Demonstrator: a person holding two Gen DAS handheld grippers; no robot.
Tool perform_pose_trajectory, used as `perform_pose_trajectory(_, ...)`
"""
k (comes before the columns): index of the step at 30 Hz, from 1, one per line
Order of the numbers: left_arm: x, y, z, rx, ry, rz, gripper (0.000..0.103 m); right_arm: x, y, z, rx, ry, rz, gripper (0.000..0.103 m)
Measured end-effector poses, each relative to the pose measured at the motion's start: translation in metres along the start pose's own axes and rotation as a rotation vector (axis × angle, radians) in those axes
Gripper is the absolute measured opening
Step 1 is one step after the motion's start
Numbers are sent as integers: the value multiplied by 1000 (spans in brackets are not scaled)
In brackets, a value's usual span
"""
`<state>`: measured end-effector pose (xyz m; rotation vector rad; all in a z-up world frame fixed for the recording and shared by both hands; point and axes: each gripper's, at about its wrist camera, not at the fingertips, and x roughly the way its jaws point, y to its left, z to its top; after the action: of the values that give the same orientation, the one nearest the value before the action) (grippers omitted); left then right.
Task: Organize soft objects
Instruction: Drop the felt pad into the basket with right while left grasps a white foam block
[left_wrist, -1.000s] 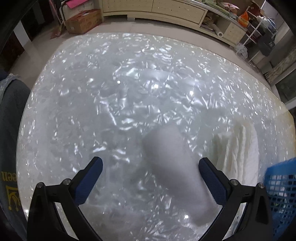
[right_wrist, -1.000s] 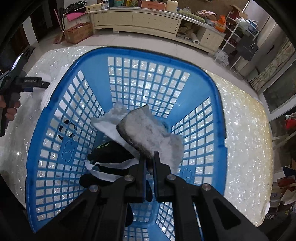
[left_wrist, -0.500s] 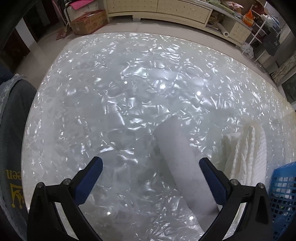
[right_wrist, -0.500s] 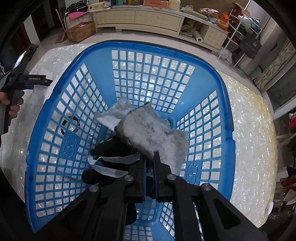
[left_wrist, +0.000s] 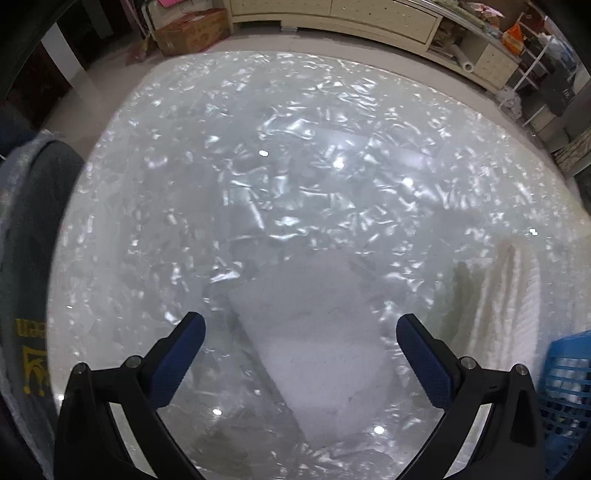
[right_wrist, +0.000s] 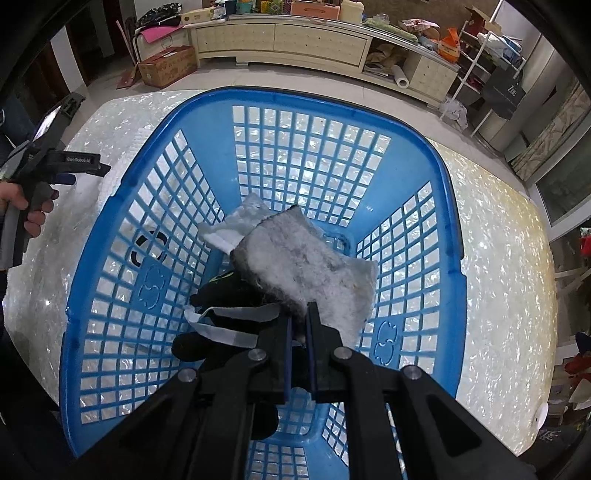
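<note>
Fingers of the left tool (left_wrist: 300, 349) stand wide apart above the shiny, shell-patterned desk (left_wrist: 288, 155), gripping nothing. Between them, on the desk, lies a pale grey folded cloth (left_wrist: 314, 343), running from the gap up and away to the left. Right of it a white ribbed towel (left_wrist: 513, 306) lies on the desk, apart from the cloth. At the far right edge of the left wrist view a corner of the blue plastic basket (left_wrist: 565, 376) shows, just beside the towel.

In the right wrist view the left tool shows at the far left, held in a hand (right_wrist: 20, 206) over the desk. The basket (right_wrist: 448, 236) fills the middle. Inside it lie a black glove (right_wrist: 218, 299) and a light grey fabric piece (right_wrist: 236, 221). The right tool (right_wrist: 298, 319) has its 2 fingers nearly together, clamped on the near edge of a fuzzy grey pad (right_wrist: 299, 266), which hangs over the basket's inside, above the glove.
</note>
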<state>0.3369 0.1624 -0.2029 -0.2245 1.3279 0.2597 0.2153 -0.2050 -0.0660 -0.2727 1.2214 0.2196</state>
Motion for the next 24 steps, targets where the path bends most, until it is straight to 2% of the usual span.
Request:
perform_pose_trajectory(6,-2,-2,-16,-31,-3,22,103,2,1,0,8,4,16,6)
perform_pose_trajectory(9,-3,-4,-22,-25,-1,21,100,2,1,-1,20,9,26,11)
perform_pose_trajectory(11,-8,-6,-26,-22,-8,19,89,1,-1,-1,43,9,35,28)
perform_pose_trajectory(12,-11,-7,-28,-17,-13,17,85,0,-2,-1,52,7,38,46)
perform_pose_trajectory(14,-16,-12,-32,-7,-22,14,64,-4,-4,0,76,-9,70,56)
perform_pose_trajectory(16,-22,-13,-32,7,-28,8,55,-8,-3,2,79,-20,44,71)
perform_pose_trajectory(20,-29,-12,-43,29,-18,-6,53,-21,-3,3,96,-48,43,76)
perform_pose_trajectory(22,-38,-13,-54,48,-27,-12,53,-28,-3,1,106,-64,35,85)
perform_pose_trajectory(24,-54,-16,-68,81,-46,-39,53,-32,-3,0,115,-72,38,90)
